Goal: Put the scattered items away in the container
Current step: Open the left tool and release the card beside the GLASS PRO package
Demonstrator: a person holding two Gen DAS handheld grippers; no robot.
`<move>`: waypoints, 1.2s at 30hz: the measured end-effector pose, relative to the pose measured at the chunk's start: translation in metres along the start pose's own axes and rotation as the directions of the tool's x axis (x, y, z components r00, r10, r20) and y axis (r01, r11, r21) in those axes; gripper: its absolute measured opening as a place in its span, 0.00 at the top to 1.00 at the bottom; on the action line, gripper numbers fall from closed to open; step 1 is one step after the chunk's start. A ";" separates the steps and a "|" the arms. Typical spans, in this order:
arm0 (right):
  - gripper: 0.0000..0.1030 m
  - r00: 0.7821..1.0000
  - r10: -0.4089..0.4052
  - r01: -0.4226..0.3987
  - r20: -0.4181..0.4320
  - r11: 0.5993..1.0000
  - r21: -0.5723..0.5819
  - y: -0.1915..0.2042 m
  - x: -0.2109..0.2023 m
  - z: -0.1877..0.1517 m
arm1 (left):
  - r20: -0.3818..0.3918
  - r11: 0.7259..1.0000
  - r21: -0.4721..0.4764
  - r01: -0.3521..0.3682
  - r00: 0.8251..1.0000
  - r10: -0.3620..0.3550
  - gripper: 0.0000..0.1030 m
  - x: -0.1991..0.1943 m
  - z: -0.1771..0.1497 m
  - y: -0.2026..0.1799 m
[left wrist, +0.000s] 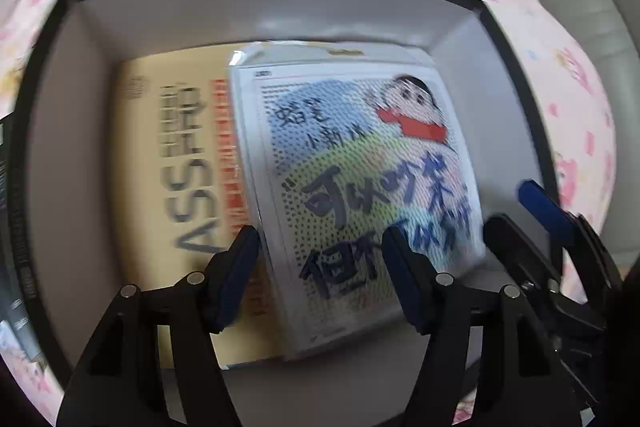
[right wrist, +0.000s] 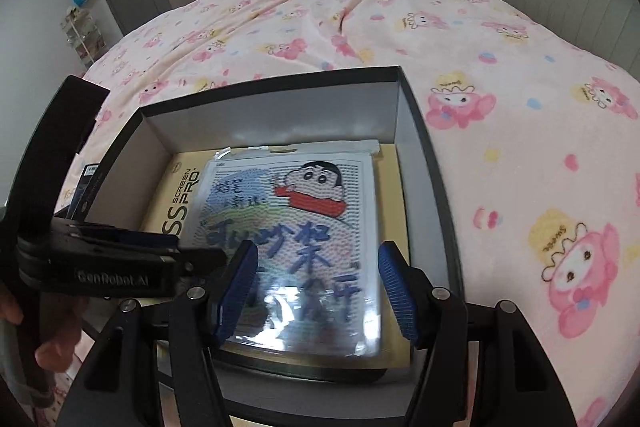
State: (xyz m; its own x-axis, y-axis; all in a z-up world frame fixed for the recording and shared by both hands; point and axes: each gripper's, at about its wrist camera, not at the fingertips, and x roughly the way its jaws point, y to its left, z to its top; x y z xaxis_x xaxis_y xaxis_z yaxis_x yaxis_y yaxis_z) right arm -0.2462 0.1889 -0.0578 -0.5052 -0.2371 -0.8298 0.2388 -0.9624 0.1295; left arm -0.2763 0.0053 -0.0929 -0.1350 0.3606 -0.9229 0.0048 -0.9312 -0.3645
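Plastic-wrapped cartoon sheet (right wrist: 292,239) in box (right wrist: 420,163) | room visible: right wrist only

Black claw (right wrist: 318,287), ribbed blue pads (right wrist: 398,291), silver screws.

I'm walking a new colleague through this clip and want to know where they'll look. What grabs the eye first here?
The cartoon-printed packet, with a boy in a red scarf and bold handwritten characters, lies on top of a yellow screen-protector package inside the black-rimmed box. The box sits on a pink cartoon-patterned blanket. Both the left gripper and the right gripper hang open over the packet.
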 end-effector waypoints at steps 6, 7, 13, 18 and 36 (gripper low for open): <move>0.43 1.000 -0.015 0.015 -0.005 1.000 -0.006 0.002 0.001 -0.002 | 0.025 0.998 -0.007 0.061 0.998 -0.060 0.40 -0.003 -0.001 0.005; 0.43 1.000 -0.028 0.028 -0.004 1.000 -0.008 0.002 0.001 -0.003 | 0.046 0.998 -0.026 0.060 0.997 -0.059 0.40 -0.008 -0.001 0.009; 0.46 0.998 -0.002 -0.005 0.067 0.994 0.105 -0.019 -0.019 0.002 | 0.063 0.996 -0.093 -0.005 0.998 0.010 0.45 -0.013 0.010 0.023; 0.46 0.985 -0.043 0.016 0.168 0.987 0.160 -0.037 -0.045 0.003 | 0.010 0.998 -0.055 -0.016 1.000 0.017 0.42 0.009 0.021 0.002; 0.45 0.988 -0.077 0.070 0.132 0.996 0.059 -0.008 -0.048 -0.007 | 0.323 0.978 0.143 -0.154 0.941 0.101 0.34 -0.068 -0.042 -0.043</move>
State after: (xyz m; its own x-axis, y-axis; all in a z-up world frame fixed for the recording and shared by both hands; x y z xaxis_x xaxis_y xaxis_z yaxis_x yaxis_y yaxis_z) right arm -0.2184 0.2085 -0.0229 -0.6271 -0.1779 -0.7584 0.1540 -0.9827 0.1031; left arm -0.2256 0.0236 -0.0199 -0.4469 0.2282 -0.8650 -0.1162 -0.9735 -0.1968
